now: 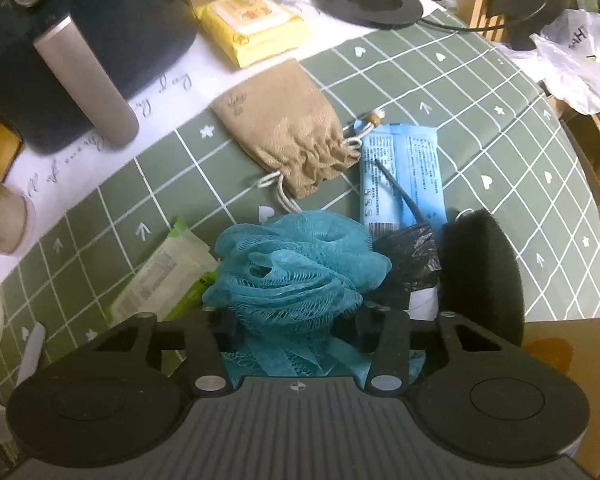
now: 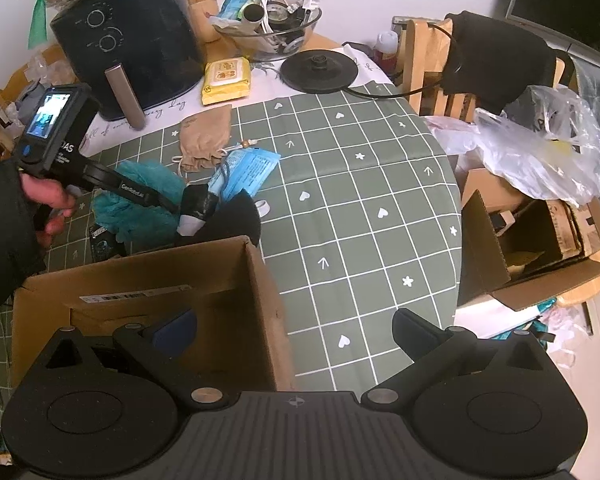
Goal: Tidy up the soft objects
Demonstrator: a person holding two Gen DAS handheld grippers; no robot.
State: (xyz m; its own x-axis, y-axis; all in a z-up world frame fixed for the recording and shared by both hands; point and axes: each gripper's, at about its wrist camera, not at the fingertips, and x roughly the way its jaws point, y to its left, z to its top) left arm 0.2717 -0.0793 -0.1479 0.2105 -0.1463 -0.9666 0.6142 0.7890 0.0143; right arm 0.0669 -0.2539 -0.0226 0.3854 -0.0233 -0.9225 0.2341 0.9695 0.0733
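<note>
Left wrist view: the left hand-held gripper (image 1: 296, 320) points steeply down at a teal mesh bath pouf (image 1: 292, 268) and its pads press in on the netting from both sides, grasping it. The pouf lies on the green checked counter (image 1: 460, 120). Just right of it sit a crumpled black plastic bag (image 1: 410, 256) and a dark foam sponge (image 1: 480, 264), both close against it. Beyond them lies a blue tissue pack (image 1: 404, 172), and a tan drawstring pouch (image 1: 288, 136) lies farther off to the left. A green-and-white wipes pack (image 1: 168, 276) lies left of the pouf, partly under it.

From the right wrist view, the right hand-held gripper (image 2: 296, 332) is released, fingers spread wide with nothing between them, over the right wall of an open cardboard box (image 2: 260, 280) at the counter's near edge. The pouf (image 2: 140, 204) lies just beyond the box's far wall. A person's hand (image 2: 48, 196) in a dark sleeve holds the left tool. A dark air fryer (image 2: 132, 36) stands at the far left, a yellow wipes pack (image 2: 226, 80) beside it
</note>
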